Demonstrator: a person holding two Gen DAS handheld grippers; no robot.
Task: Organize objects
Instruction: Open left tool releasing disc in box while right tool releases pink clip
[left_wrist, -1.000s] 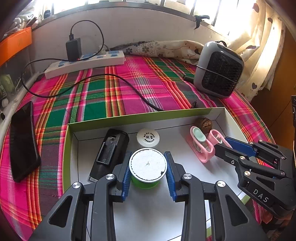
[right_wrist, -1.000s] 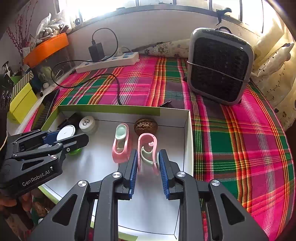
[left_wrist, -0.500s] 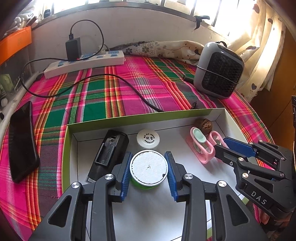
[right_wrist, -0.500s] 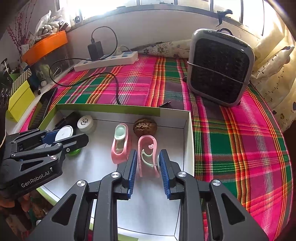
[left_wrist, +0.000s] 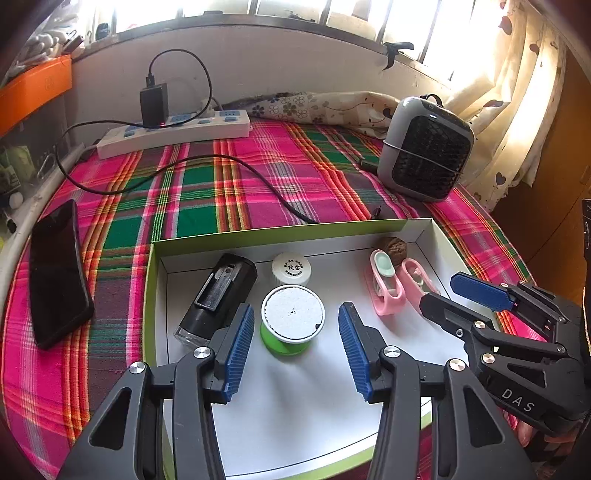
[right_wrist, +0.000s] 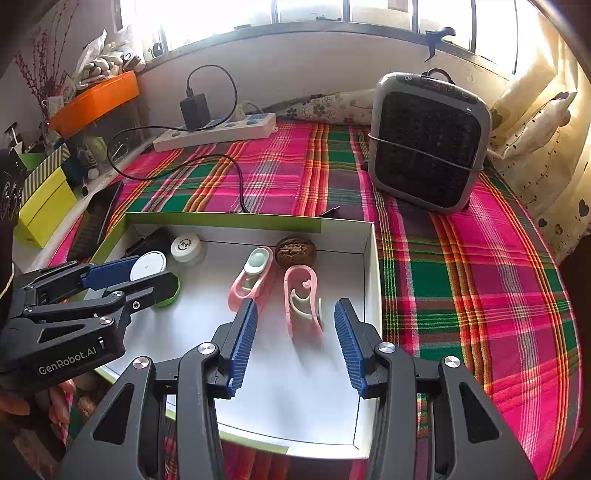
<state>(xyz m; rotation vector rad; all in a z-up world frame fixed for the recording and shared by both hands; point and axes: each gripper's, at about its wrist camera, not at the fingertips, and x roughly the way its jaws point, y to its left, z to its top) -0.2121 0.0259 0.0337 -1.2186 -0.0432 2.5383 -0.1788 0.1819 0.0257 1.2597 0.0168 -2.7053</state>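
A white tray with a green rim (left_wrist: 258, 234) (right_wrist: 221, 220) lies on the plaid cloth. In it stand a green tub with a white lid (left_wrist: 293, 319) (right_wrist: 149, 266), a small white jar (left_wrist: 291, 268) (right_wrist: 186, 248), a black device (left_wrist: 218, 295), a walnut (left_wrist: 392, 246) (right_wrist: 295, 252) and two pink clips (left_wrist: 384, 282) (right_wrist: 303, 302). My left gripper (left_wrist: 295, 349) is open with the green tub standing free between its fingers. My right gripper (right_wrist: 293, 341) is open around the right pink clip, not touching it.
A black phone (left_wrist: 55, 273) lies left of the tray. A grey heater (left_wrist: 424, 147) (right_wrist: 428, 140) stands at the back right. A white power strip (left_wrist: 173, 131) with a charger and a black cable (left_wrist: 240, 162) lies behind. A yellow box (right_wrist: 44, 201) sits at the left.
Both grippers have opened: the left one let go of the green tub and the right one let go of the pink clip. Both things stay in the tray.
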